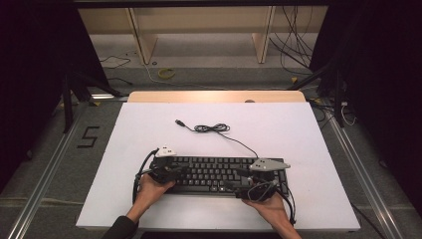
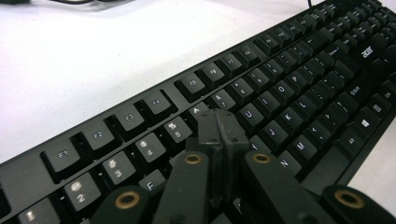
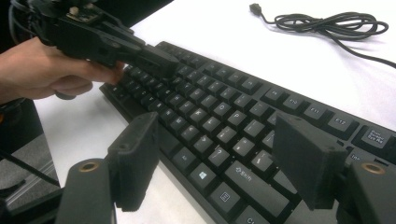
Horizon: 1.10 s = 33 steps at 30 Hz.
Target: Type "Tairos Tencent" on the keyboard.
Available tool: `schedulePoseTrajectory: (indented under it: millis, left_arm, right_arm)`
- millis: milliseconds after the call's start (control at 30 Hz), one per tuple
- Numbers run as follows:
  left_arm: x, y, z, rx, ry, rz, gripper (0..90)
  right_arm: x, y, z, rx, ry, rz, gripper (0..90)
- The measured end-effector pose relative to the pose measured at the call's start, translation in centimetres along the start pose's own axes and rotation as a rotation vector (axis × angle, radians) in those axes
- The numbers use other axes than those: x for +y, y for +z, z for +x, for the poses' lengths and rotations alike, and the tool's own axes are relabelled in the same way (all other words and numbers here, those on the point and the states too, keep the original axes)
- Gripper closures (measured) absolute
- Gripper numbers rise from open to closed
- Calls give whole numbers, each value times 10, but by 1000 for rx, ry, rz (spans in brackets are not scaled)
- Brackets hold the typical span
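The long black plastic keyboard (image 1: 219,174) with white letters is lying flat near my edge of the white table (image 1: 278,134). I am holding my left gripper (image 2: 219,128) squeezed tight with nothing inside, tip over the number keys, probably so it can poke one key. My right gripper (image 3: 219,158) is hanging wide open above the other end. The keyboard's black cable (image 1: 214,128) is curling away behind.

Matt black plastic on a smooth white desk

The keyboard (image 2: 280,88) has matt black plastic keys with pale printed legends; its cable (image 1: 214,128) looks like smooth black rubber. The left gripper (image 2: 219,126) is rough, dull black plastic with brass-coloured metal rivets. The desk (image 1: 298,129) top is matt white with a light wooden edge.
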State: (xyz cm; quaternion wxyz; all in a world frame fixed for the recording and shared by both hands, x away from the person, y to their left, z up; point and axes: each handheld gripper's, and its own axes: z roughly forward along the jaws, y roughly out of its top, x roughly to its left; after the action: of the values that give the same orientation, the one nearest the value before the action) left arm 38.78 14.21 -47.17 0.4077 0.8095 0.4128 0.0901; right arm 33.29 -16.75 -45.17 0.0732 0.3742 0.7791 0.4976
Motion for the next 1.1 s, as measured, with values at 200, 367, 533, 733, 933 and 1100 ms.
schedulePoseTrajectory:
  millis: [200, 367, 533, 733, 933, 1100]
  left_arm:
    - [1, 4, -1, 7, 2, 16, 890]
    - [1, 7, -1, 12, 7, 24, 890]
    - [-1, 10, -3, 28, 26, 33, 891]
    - [-2, 10, -3, 22, 18, 27, 893]
    - [-2, 8, -2, 16, 11, 19, 891]
    - [0, 4, -3, 17, 9, 5, 869]
  right_arm:
    - [-2, -3, 1, 5, -2, -2, 326]
    - [-2, -4, 1, 6, 0, -4, 326]
    - [-3, -3, 2, 7, 0, 0, 326]
    - [-3, -3, 2, 7, -1, 2, 326]
    - [-3, -2, 2, 5, 2, 3, 326]
    - [-4, -2, 1, 5, 4, -3, 326]
